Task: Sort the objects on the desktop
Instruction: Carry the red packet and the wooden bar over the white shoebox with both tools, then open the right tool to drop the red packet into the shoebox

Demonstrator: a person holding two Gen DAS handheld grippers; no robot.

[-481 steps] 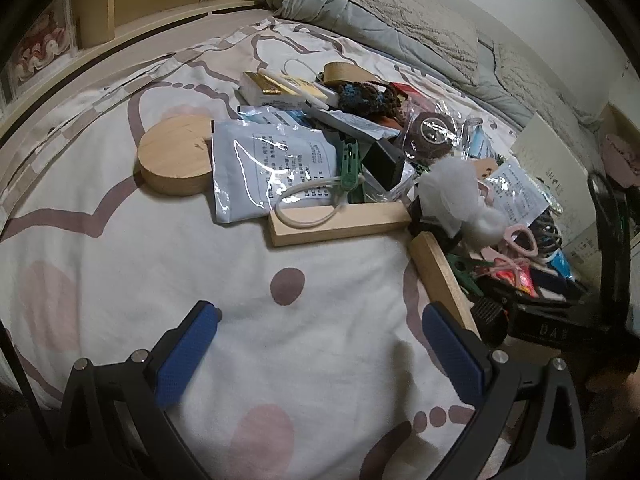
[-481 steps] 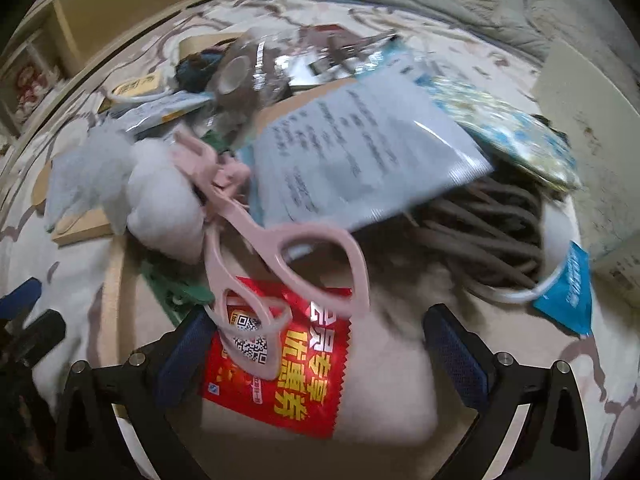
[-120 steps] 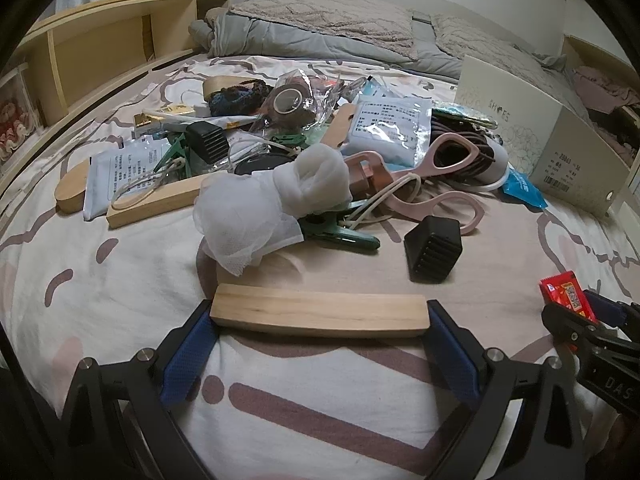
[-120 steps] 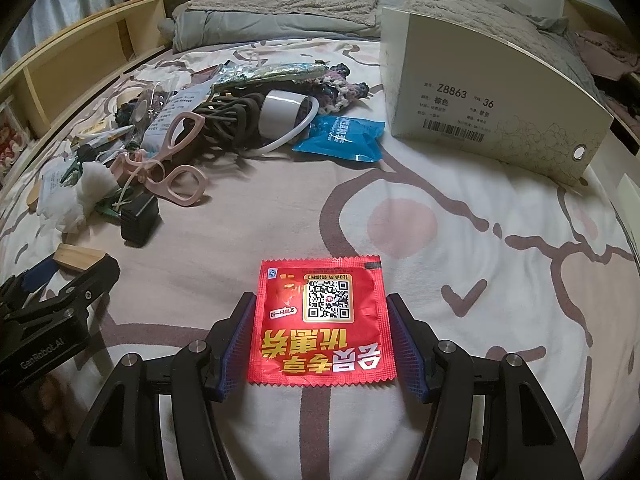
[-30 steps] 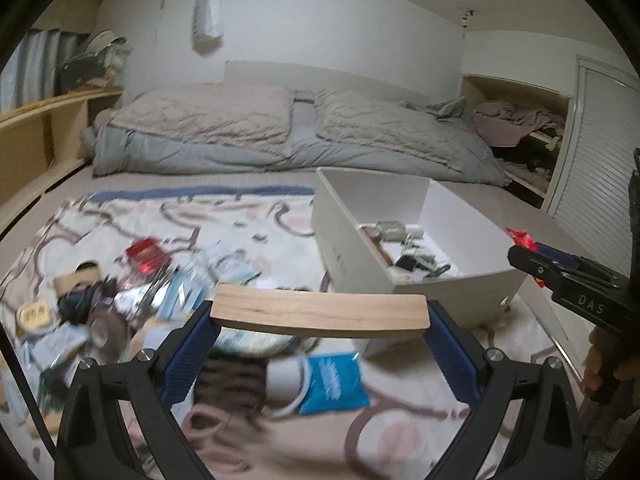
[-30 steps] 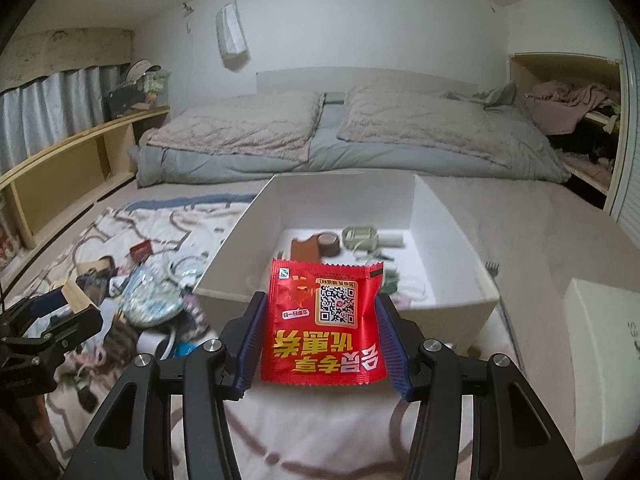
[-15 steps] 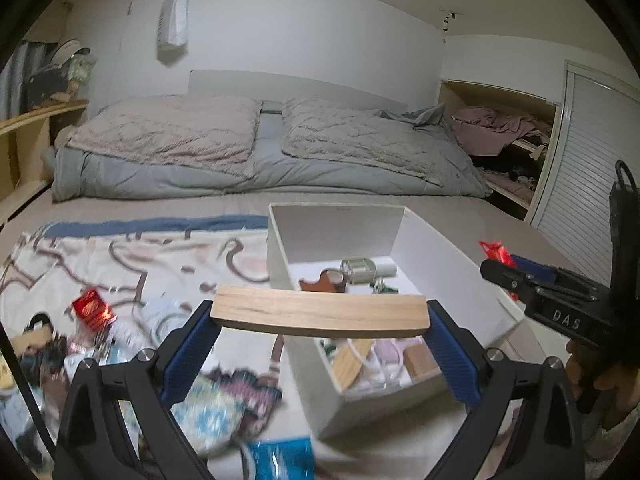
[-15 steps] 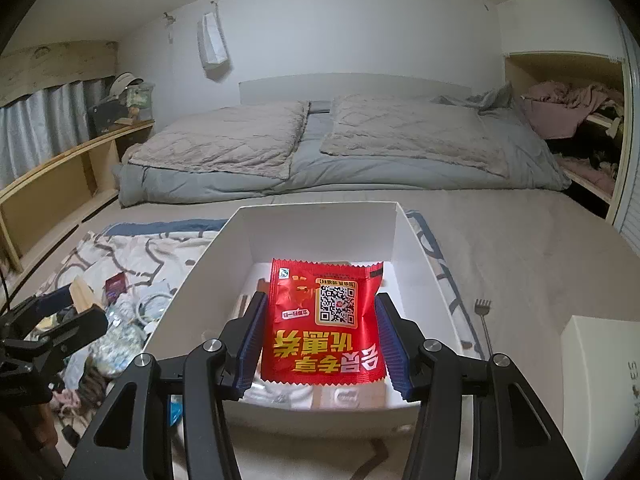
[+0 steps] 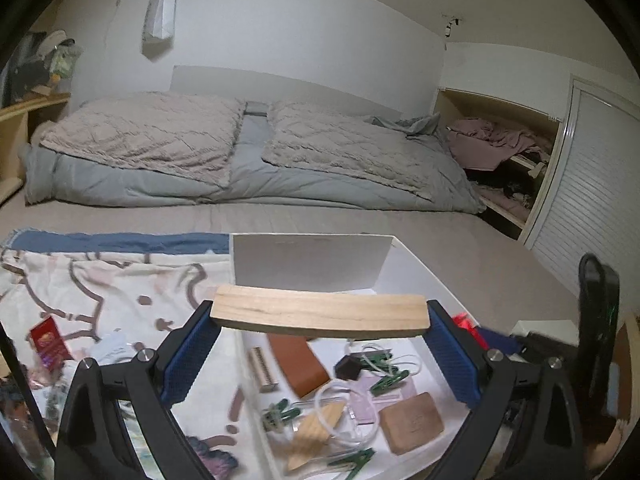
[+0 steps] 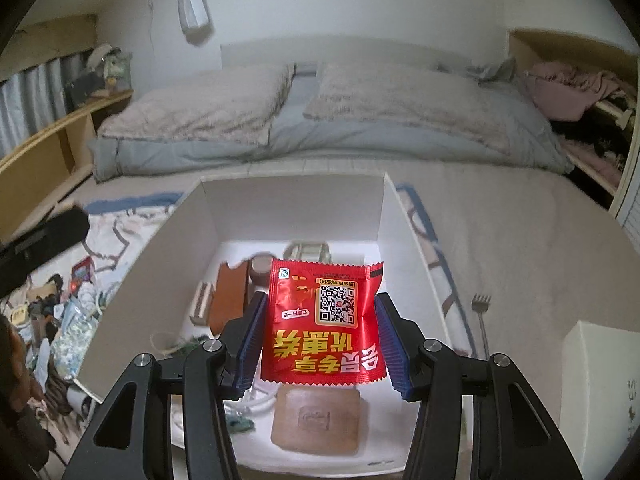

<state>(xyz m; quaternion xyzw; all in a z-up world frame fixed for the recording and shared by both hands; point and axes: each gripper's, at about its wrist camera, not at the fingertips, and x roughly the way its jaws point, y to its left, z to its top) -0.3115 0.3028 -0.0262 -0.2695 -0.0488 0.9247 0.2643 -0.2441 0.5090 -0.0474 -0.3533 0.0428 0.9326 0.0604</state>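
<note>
Both claws loaded & over the white box [image 10: 404,240], which sits on the bed w/ its open top facing up. Key relation: the drop spot lies straight below & a bit ahead of each claw. Right claw [image 10: 320,320] grips a red sachet [image 10: 322,322] by its two side edges, pads pressing in, packet flat & facing the cam, QR code & yellow print upside-down; it hangs above the box floor near the mid-front, over a brown square pad [image 10: 316,420], so the right hand looks nearer a clean release. Left claw [image 9: 320,322] is spread wide, clamped on the ends of a wood block [image 9: 320,311], long axis running across from pad to pad, level; pale grain, rounded right end. That block sits over the box's near-left wall [image 9: 256,400], so part of it likely overhangs the rim — prob. needs a nudge rightward before letting go. Inside the box: green clips [image 9: 386,380], a brown leather piece [image 9: 300,364], a metal cylinder [image 9: 262,368], a black cube [image 9: 347,367], white cord. Leftover clutter lies on the patterned blanket [image 9: 100,280] to the left.
</note>
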